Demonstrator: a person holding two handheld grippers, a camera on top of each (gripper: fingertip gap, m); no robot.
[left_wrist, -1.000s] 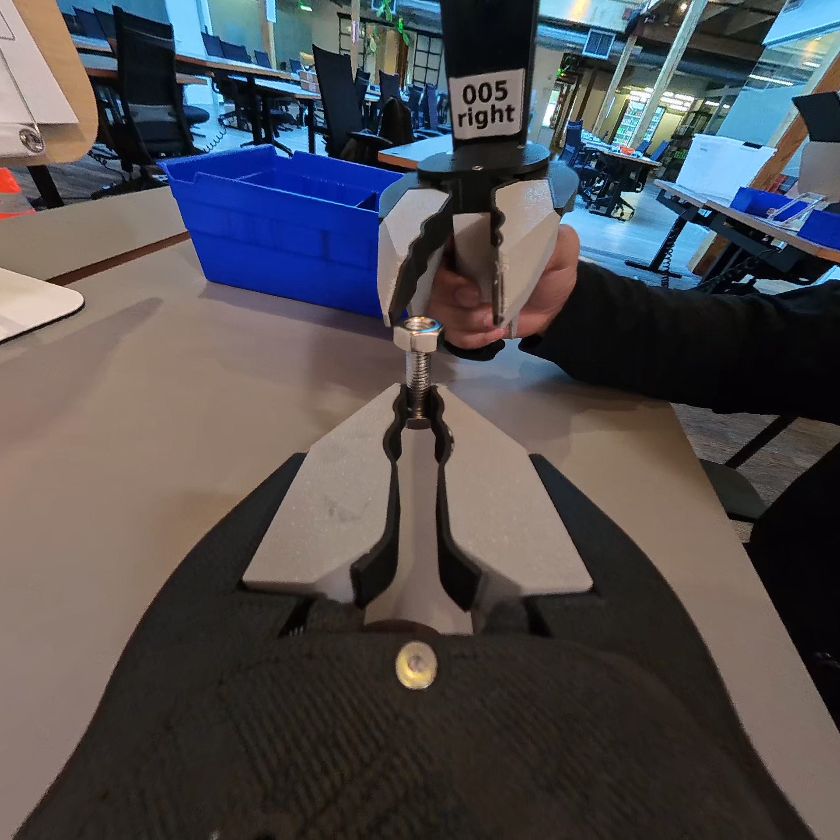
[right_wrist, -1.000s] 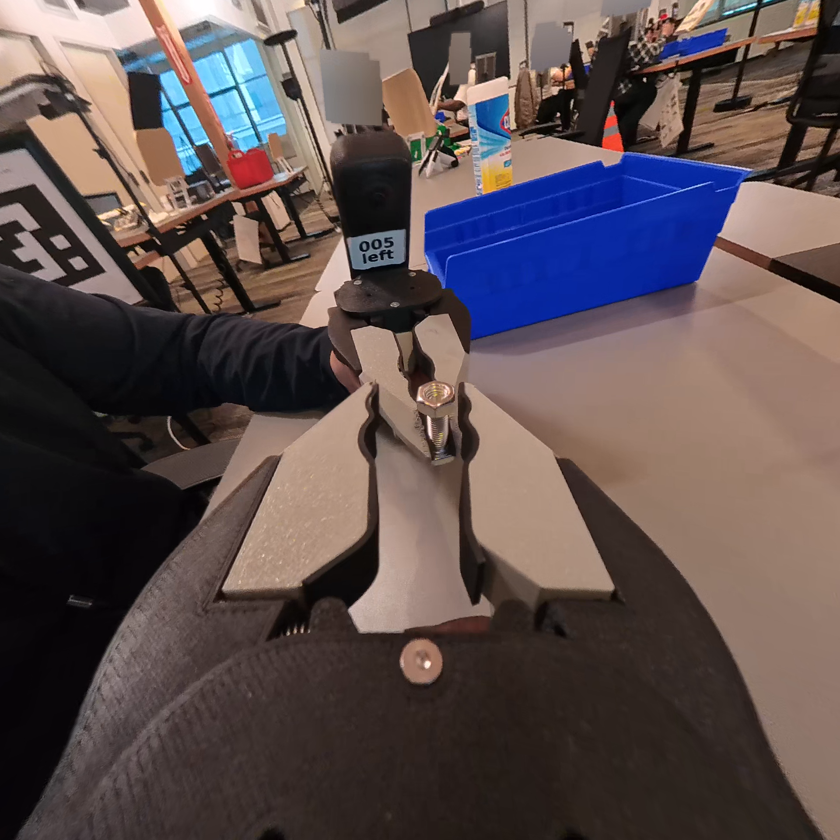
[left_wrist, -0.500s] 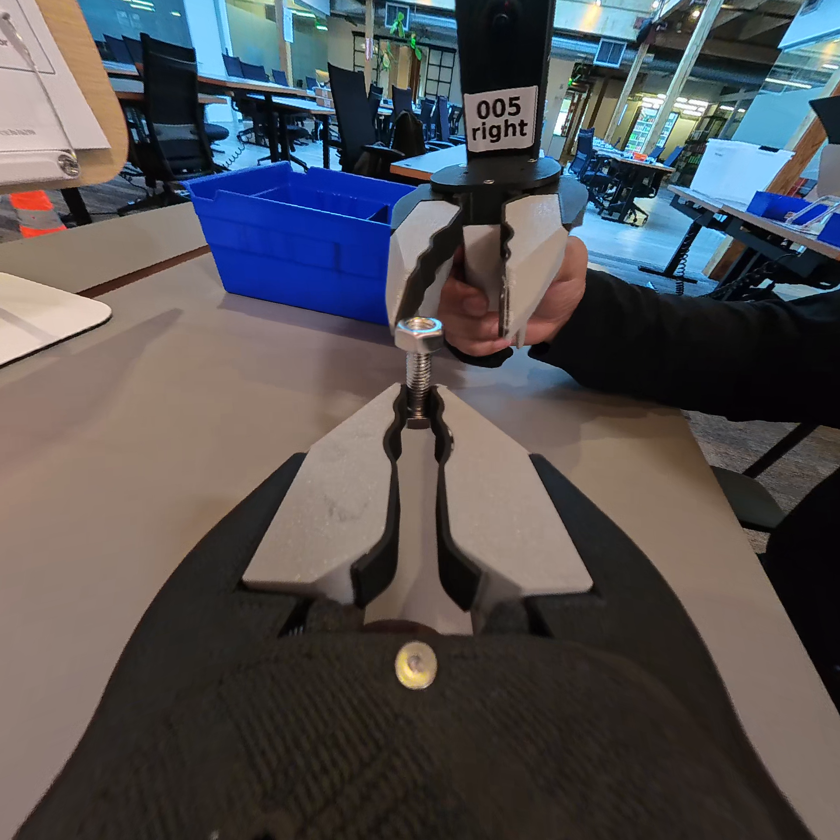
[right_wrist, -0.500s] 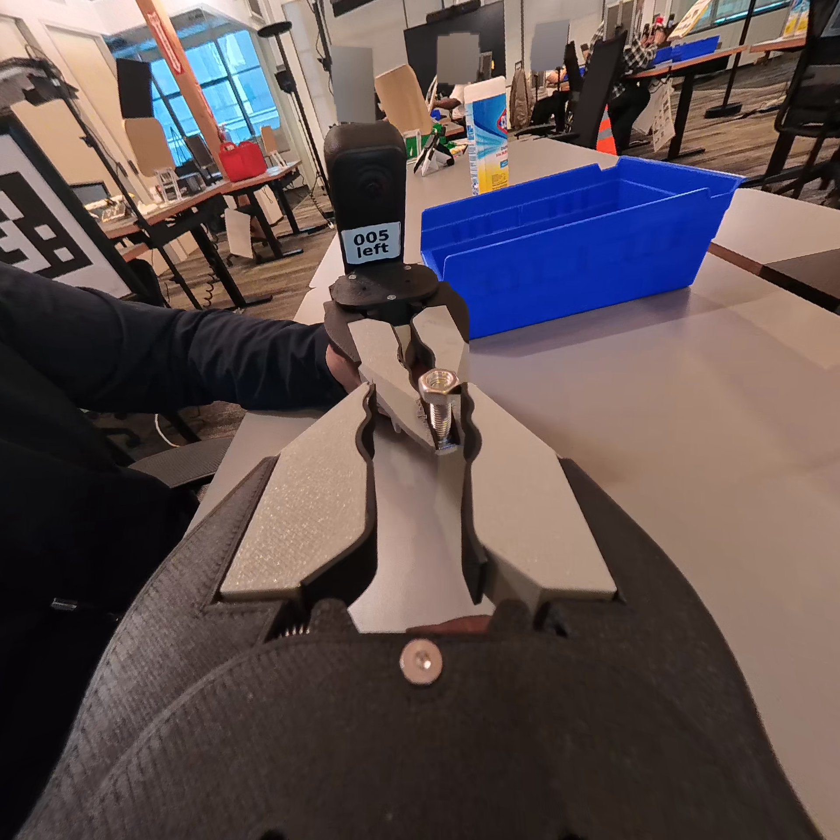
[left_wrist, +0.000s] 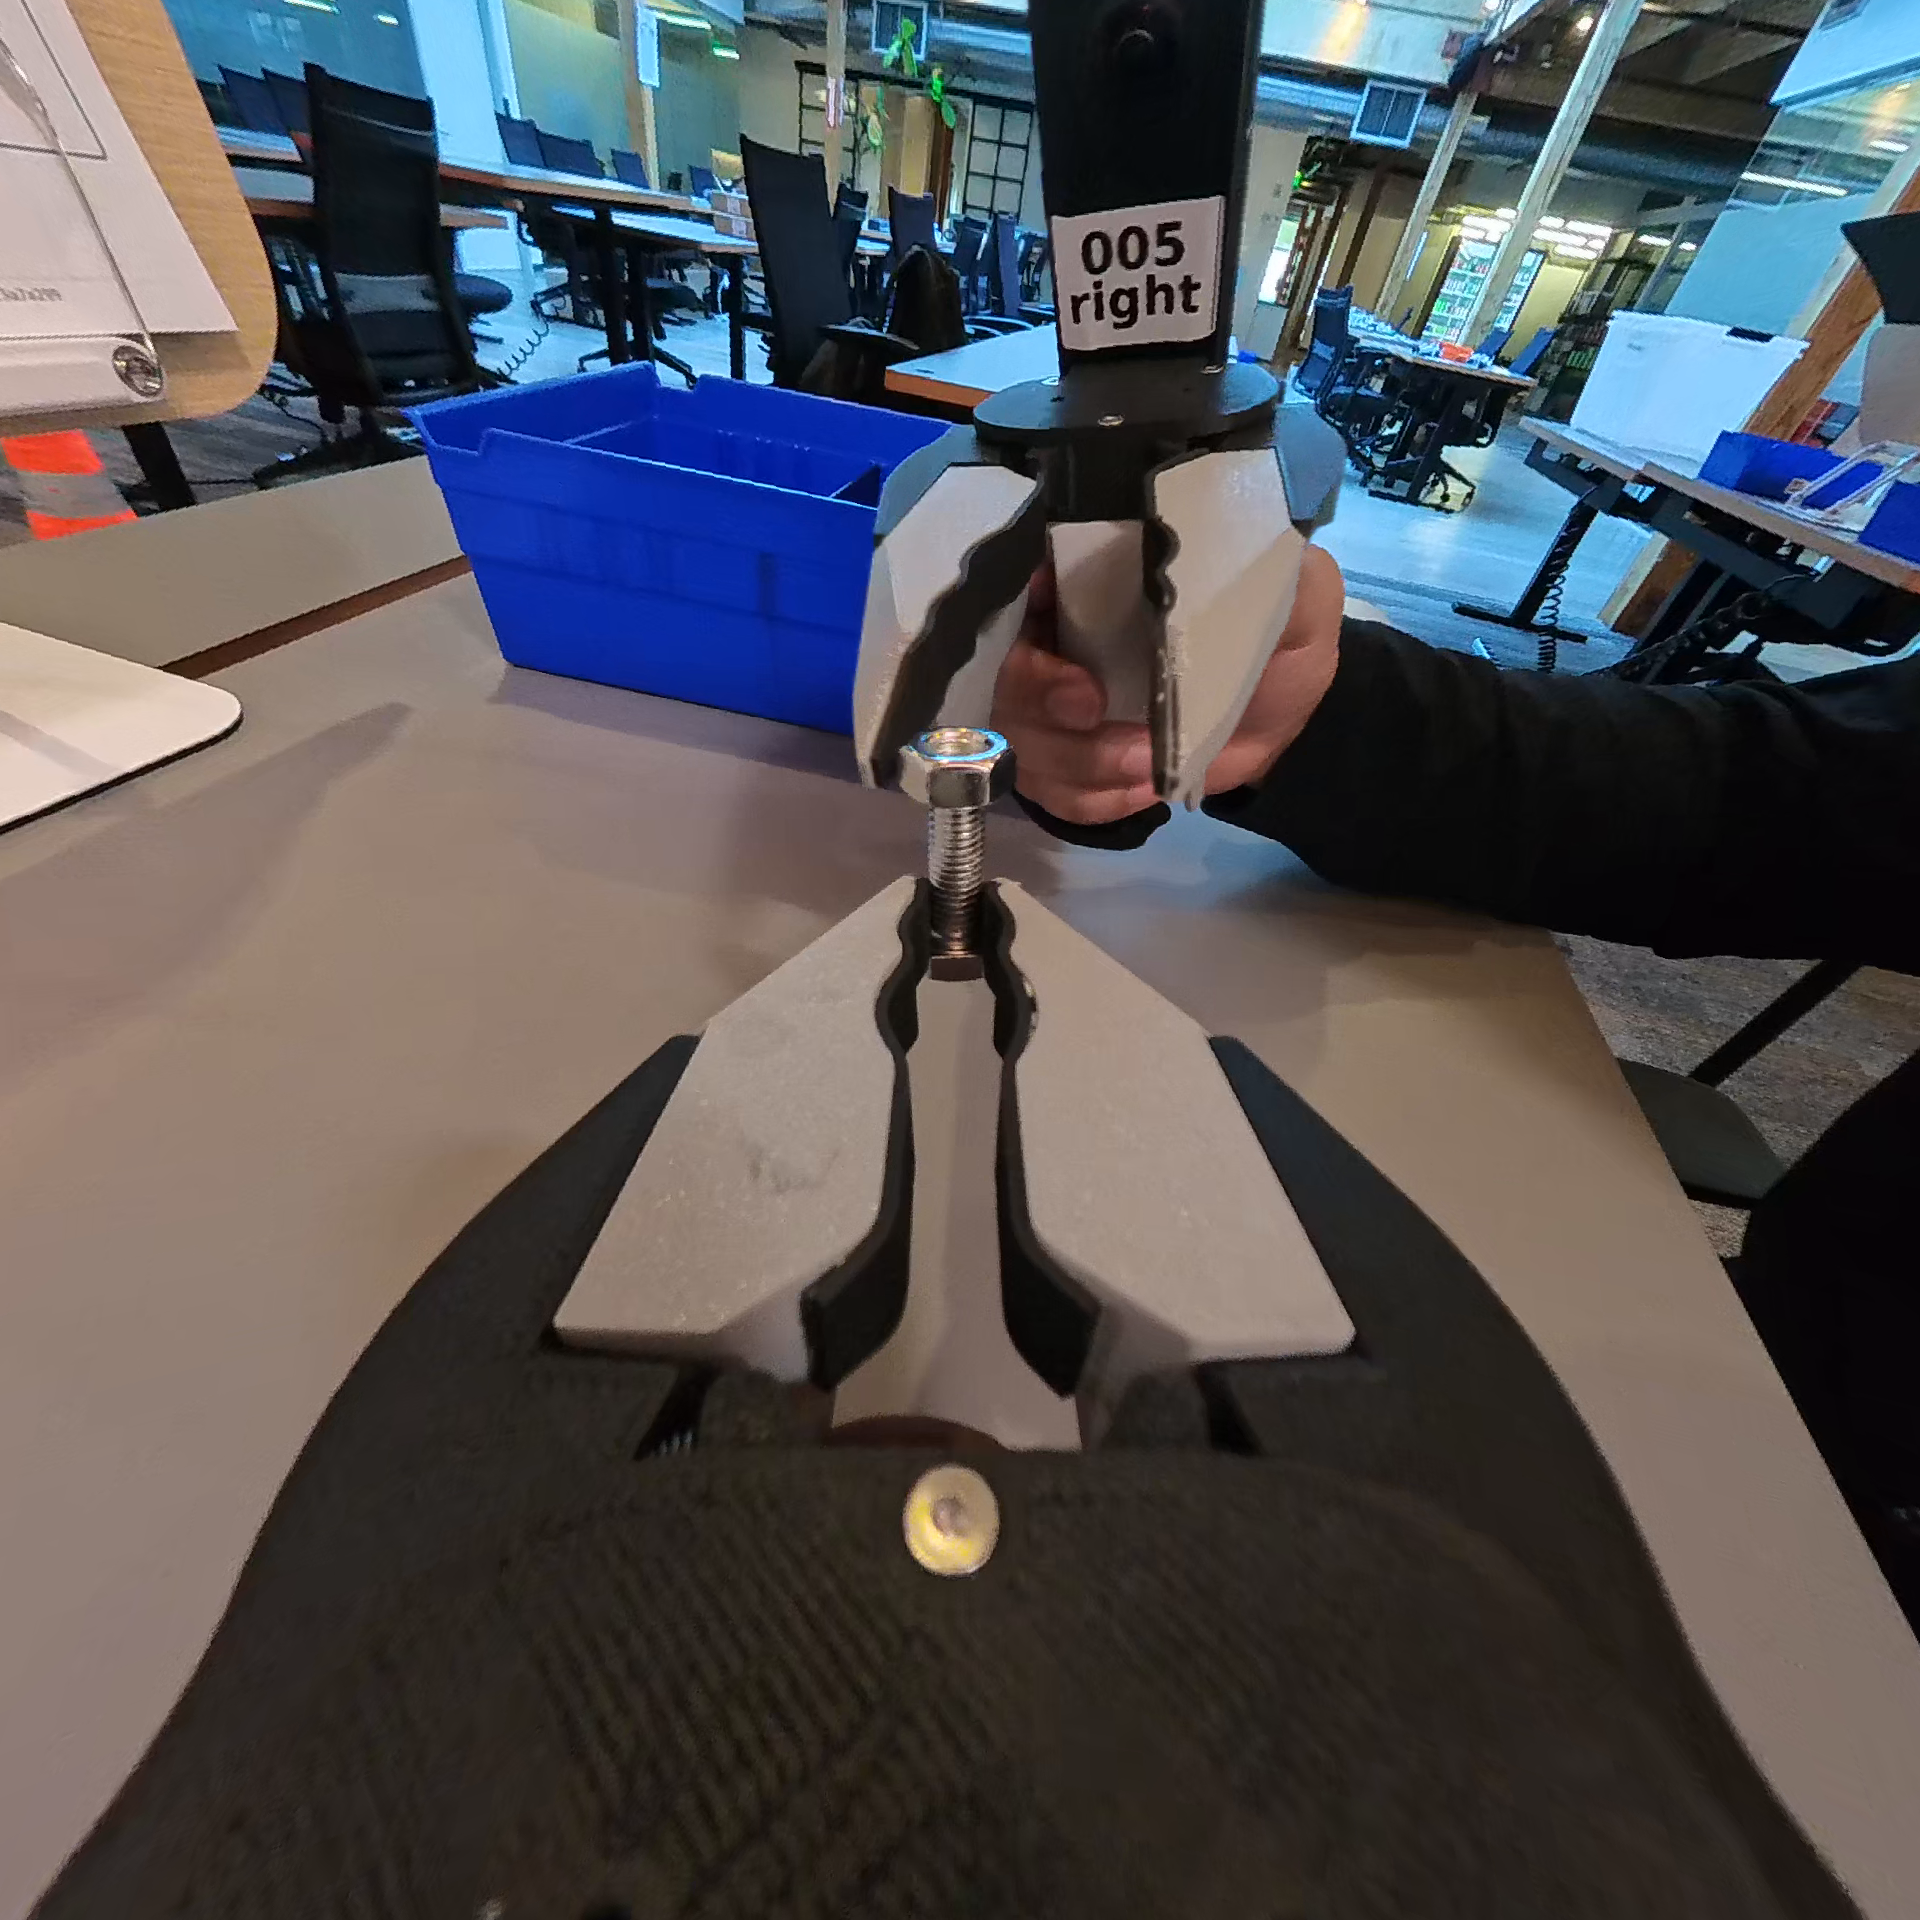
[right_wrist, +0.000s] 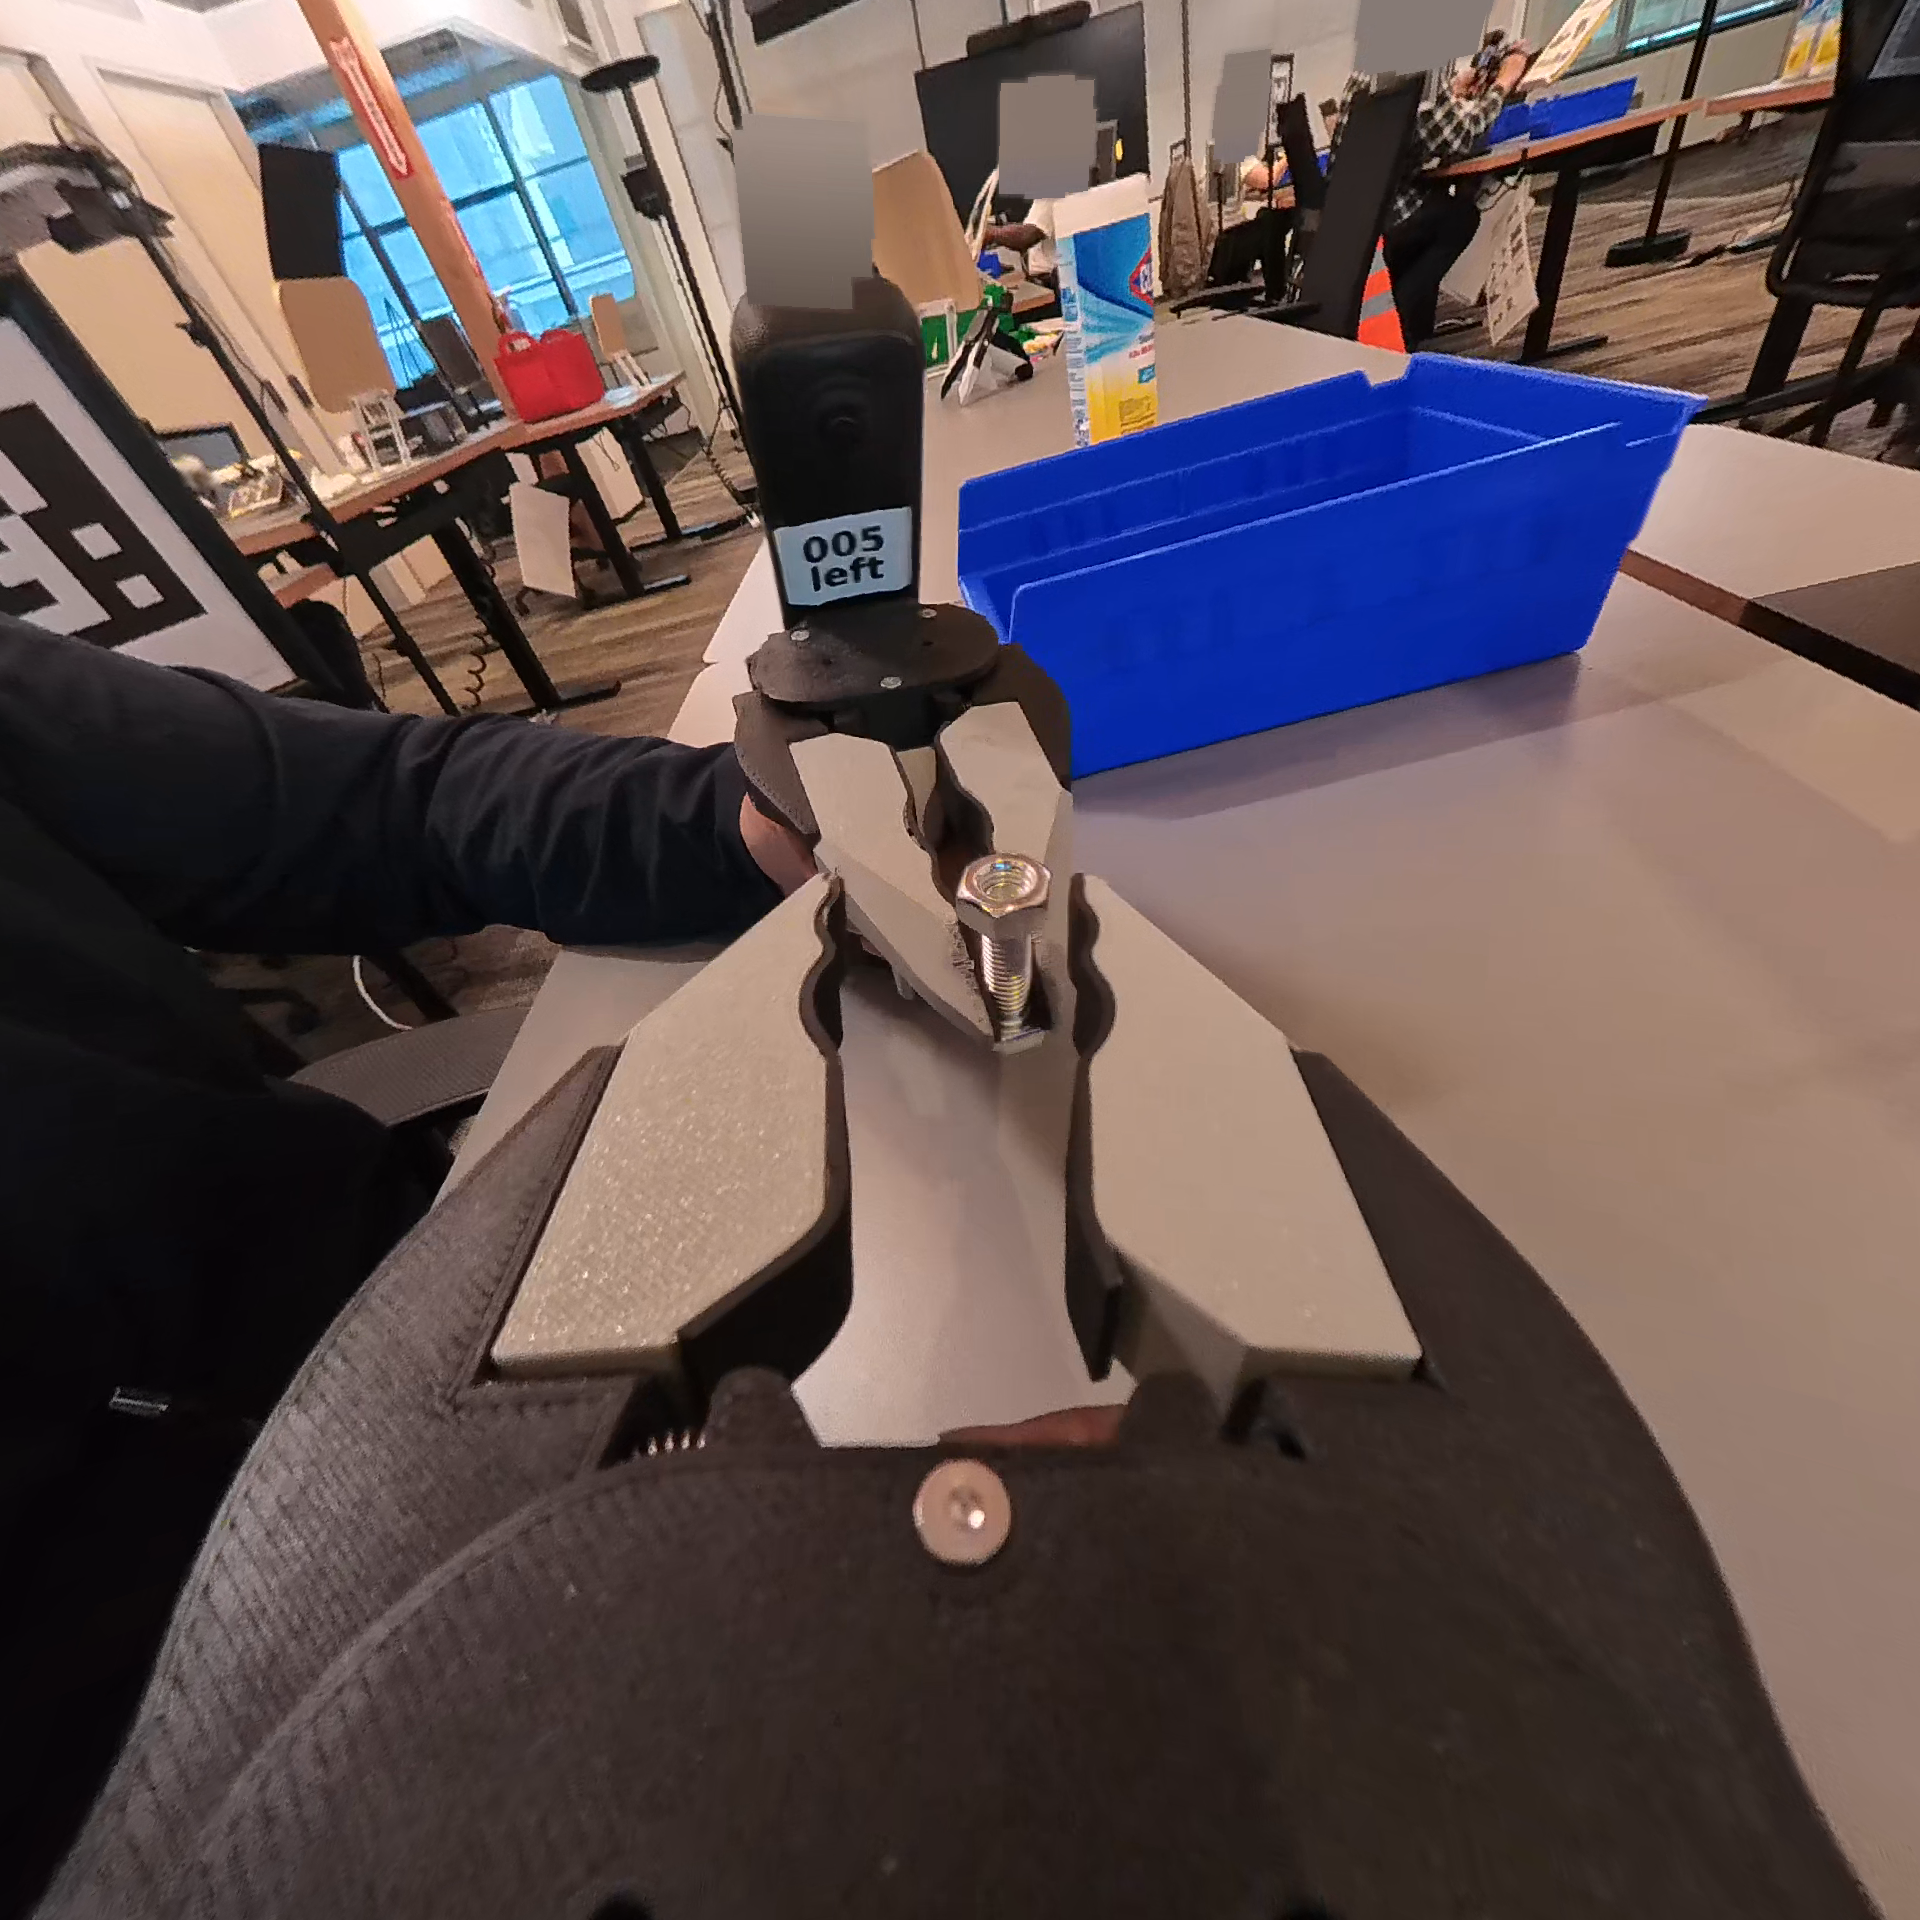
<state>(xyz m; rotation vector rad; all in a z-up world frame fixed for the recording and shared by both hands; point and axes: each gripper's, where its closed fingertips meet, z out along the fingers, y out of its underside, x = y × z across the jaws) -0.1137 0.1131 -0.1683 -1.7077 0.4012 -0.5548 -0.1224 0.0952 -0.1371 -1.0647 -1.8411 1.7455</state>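
Grey table (left_wrist: 312, 1039) in open office, blue bin (left_wrist: 665, 561) sitting beyond both claws. Left gripper (left_wrist: 954, 925) is pinching bolt (left_wrist: 954, 862) upright by its lower end, nut (left_wrist: 954, 764) on top. Right gripper (right_wrist: 956, 945) is hanging part-open, tips flanking the nut; best to centre squarely before closing.

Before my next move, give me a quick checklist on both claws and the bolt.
1. Left claw shut on the bolt: ok.
2. Bolt upright: ok.
3. Nut on the bolt's top end: ok.
4. Right claw open: ok.
5. Nut between the right claw's fingers: ok; contact with them: cannot tell.
6. Blue bin apart from both claws: ok.
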